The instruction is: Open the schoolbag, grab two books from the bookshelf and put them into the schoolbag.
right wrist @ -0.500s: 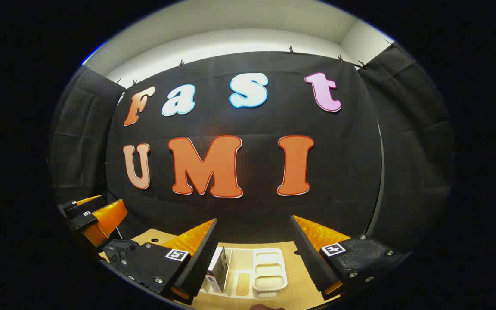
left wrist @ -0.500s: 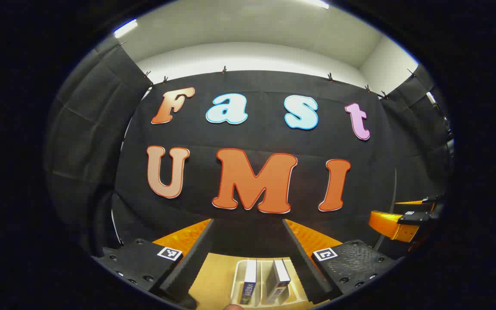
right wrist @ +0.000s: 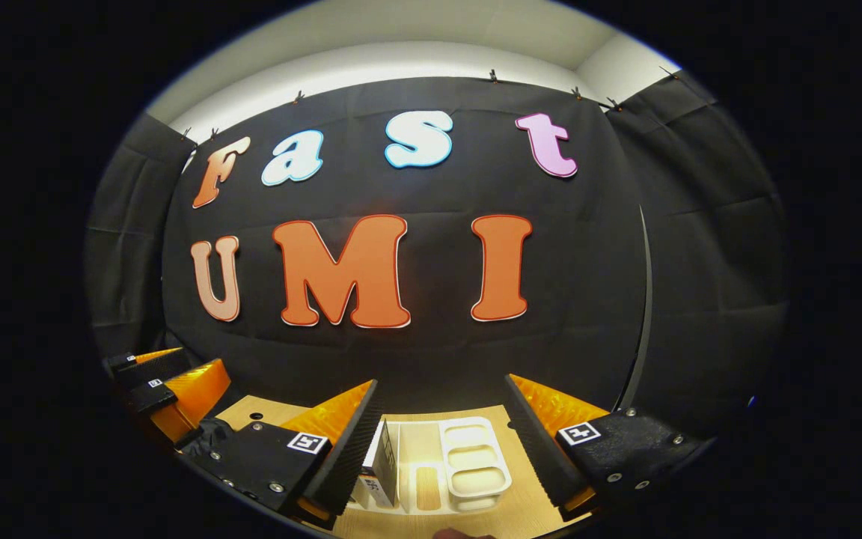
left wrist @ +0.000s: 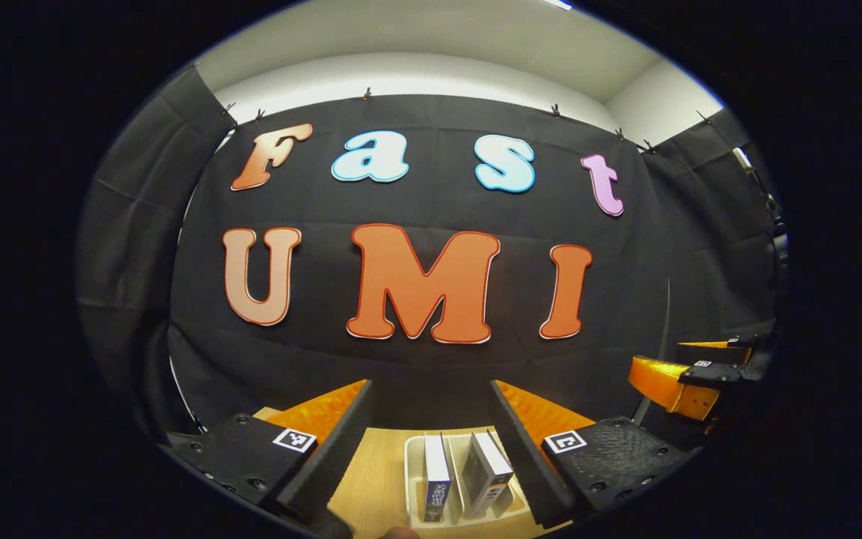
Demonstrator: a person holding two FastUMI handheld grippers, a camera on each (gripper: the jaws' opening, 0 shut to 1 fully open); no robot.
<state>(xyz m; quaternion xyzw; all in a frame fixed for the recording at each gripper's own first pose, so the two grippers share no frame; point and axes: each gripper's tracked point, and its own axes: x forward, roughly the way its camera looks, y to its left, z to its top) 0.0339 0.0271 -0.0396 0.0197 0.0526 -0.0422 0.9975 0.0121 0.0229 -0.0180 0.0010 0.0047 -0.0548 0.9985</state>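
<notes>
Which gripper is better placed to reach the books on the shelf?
Probably the left gripper. Its open fingers frame both books standing in the white bookshelf. The right gripper frames mostly empty compartments, a book beside its left finger.

Wood-grain table point(left wrist: 378, 471), matt; bookshelf point(right wrist: 468, 468) prob. smooth plastic; books point(left wrist: 437, 479) w/ glossy covers.

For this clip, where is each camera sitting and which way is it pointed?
Left gripper view: rides the left hand-held gripper, facing the booth wall over two books in a white rack; the right hand-held gripper shows far right.
Right gripper view: rides the right hand-held gripper, facing the same wall; the left one shows far left.
Shared: rack, wooden table, wall.
</notes>
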